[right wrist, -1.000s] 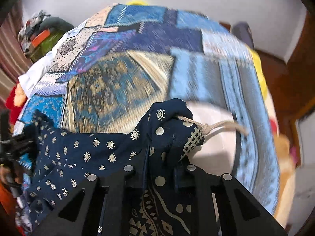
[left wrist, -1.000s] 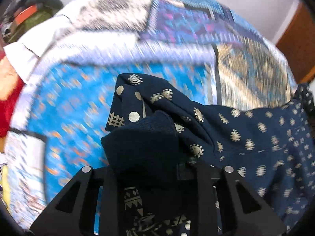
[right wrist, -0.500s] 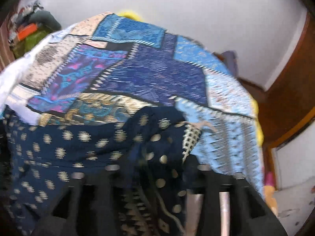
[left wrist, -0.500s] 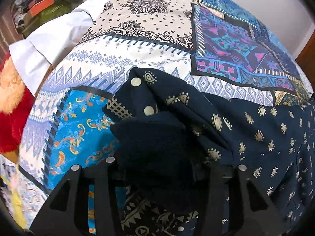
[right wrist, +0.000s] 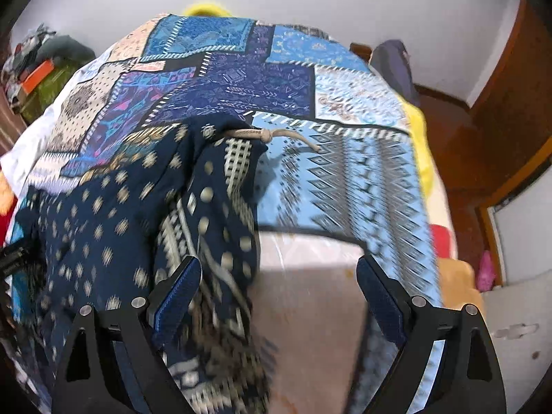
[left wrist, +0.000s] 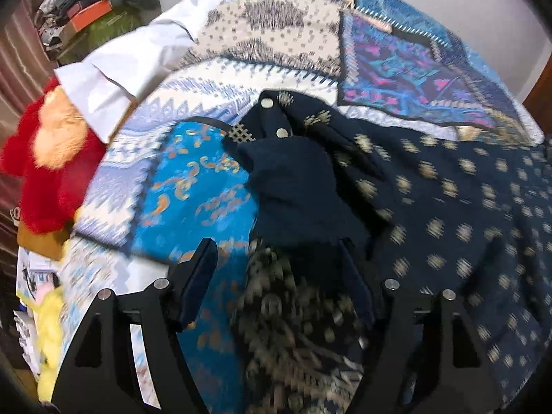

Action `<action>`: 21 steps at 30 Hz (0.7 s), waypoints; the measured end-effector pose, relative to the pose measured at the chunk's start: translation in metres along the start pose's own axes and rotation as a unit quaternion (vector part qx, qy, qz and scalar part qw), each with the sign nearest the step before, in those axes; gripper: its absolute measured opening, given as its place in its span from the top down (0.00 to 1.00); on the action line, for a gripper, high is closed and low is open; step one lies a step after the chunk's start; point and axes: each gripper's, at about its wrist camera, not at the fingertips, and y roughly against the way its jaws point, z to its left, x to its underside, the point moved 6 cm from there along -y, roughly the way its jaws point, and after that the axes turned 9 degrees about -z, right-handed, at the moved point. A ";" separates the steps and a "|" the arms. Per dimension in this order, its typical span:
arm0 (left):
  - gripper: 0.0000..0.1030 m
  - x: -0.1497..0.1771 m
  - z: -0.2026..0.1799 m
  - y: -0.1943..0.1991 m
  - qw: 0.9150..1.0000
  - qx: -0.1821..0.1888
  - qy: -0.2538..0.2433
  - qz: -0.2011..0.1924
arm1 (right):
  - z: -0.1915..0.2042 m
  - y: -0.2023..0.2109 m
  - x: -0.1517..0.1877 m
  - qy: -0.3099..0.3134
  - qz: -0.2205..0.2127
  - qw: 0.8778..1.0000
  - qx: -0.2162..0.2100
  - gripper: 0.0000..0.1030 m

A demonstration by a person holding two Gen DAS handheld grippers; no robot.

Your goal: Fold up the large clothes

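Observation:
A dark navy garment (left wrist: 448, 200) with gold motifs lies on a patchwork bedspread (left wrist: 276, 45). In the left wrist view its bunched corner (left wrist: 293, 179) rests between the spread fingers of my open left gripper (left wrist: 276, 269). In the right wrist view the garment's other corner (right wrist: 214, 189), with a beige drawstring (right wrist: 272, 134), drapes over the left finger (right wrist: 179, 293) of my open right gripper (right wrist: 279, 283). Neither gripper pinches the cloth.
A red and orange plush (left wrist: 45, 162) and a white sheet (left wrist: 114, 69) lie at the bed's left edge. A cluttered pile (left wrist: 86, 13) stands at the far left. Wooden furniture (right wrist: 510, 103) and a yellow sheet edge (right wrist: 421, 131) are on the right.
Both grippers have opened and let go of the garment corners they were holding; the garment now lies lower on the bedspread.

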 end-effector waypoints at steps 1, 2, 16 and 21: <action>0.31 0.000 -0.001 0.010 1.000 0.001 -0.003 -0.006 | 0.001 0.011 0.003 0.006 -0.005 1.000 -0.001 0.12; 0.31 0.001 -0.002 0.023 1.000 0.001 -0.009 -0.013 | 0.003 0.027 0.006 0.012 -0.012 1.000 -0.006 0.12; 0.23 0.047 -0.030 0.190 0.989 0.030 -0.096 -0.109 | 0.055 0.212 0.049 0.057 -0.108 0.987 -0.106 0.07; 0.11 0.090 -0.023 0.208 0.991 0.049 -0.067 -0.106 | 0.065 0.246 0.085 0.078 -0.116 0.983 -0.118 0.06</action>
